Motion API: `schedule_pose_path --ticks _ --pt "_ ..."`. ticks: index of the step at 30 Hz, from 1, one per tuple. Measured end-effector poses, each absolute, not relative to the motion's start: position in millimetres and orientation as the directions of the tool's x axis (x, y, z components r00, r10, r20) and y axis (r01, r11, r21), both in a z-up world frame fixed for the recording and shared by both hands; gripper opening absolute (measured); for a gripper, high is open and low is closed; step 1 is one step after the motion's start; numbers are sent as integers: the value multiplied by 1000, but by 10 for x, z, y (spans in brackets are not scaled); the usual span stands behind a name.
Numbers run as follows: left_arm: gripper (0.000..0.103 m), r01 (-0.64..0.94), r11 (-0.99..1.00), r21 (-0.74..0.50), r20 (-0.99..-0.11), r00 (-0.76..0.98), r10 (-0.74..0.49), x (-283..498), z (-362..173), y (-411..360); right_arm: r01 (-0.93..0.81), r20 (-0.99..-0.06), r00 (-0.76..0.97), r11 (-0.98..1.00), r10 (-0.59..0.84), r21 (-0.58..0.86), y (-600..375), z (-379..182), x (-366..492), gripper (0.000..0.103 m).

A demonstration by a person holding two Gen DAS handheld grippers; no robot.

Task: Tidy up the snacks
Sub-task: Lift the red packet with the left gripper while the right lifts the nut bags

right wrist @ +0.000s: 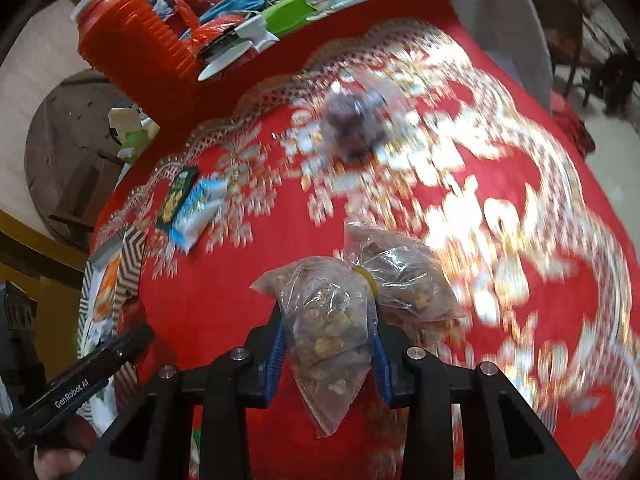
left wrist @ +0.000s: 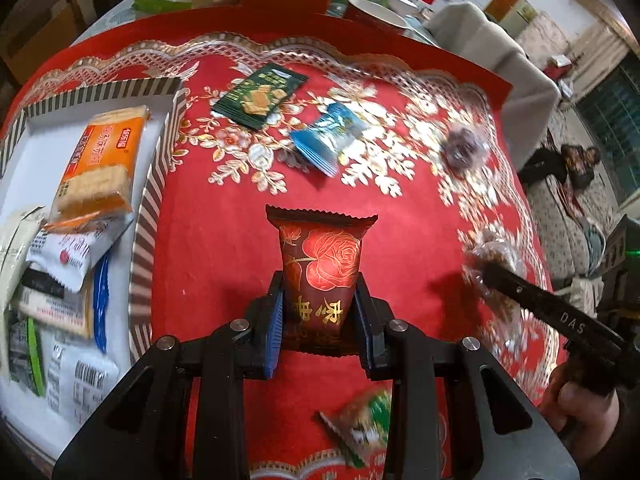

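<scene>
On the red cloth (left wrist: 224, 264): snacks lie loose, a tray at 9 o'clock.
Left gripper (left wrist: 320, 300): clenched on the rose packet (left wrist: 320, 264), pads on both its sides, packet upright between them.
Right gripper (right wrist: 330, 332): grasping the clear bag (right wrist: 332, 320) of brown pieces, tied with a yellow band.
Tray (left wrist: 154, 216): striped rim, holds an orange packet (left wrist: 98, 160) and several white ones.
Loose at 12 o'clock: green packet (left wrist: 260, 94), blue packet (left wrist: 326, 138) just beside it.
Loose at 2 o'clock: dark round sweet (left wrist: 464, 146), blurred.
Loose at 6 o'clock: one small green-and-white packet (left wrist: 366, 426).
</scene>
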State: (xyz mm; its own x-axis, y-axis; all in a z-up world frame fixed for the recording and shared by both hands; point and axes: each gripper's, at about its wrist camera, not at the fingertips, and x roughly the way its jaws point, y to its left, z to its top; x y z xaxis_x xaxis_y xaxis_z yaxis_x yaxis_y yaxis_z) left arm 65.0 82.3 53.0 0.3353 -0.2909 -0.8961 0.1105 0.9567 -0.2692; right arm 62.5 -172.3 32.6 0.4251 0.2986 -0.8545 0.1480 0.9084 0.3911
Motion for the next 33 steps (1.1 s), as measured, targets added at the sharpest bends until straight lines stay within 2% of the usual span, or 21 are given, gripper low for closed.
schedule_pose_path --ticks 15,33 --pt "30 223 960 -167 -890 384 -244 332 793 655 112 -828 463 906 316 409 -1584 664 97 36" --pt "29 185 968 -167 -876 423 -232 221 933 1186 57 -827 471 924 308 377 -972 835 -55 36"
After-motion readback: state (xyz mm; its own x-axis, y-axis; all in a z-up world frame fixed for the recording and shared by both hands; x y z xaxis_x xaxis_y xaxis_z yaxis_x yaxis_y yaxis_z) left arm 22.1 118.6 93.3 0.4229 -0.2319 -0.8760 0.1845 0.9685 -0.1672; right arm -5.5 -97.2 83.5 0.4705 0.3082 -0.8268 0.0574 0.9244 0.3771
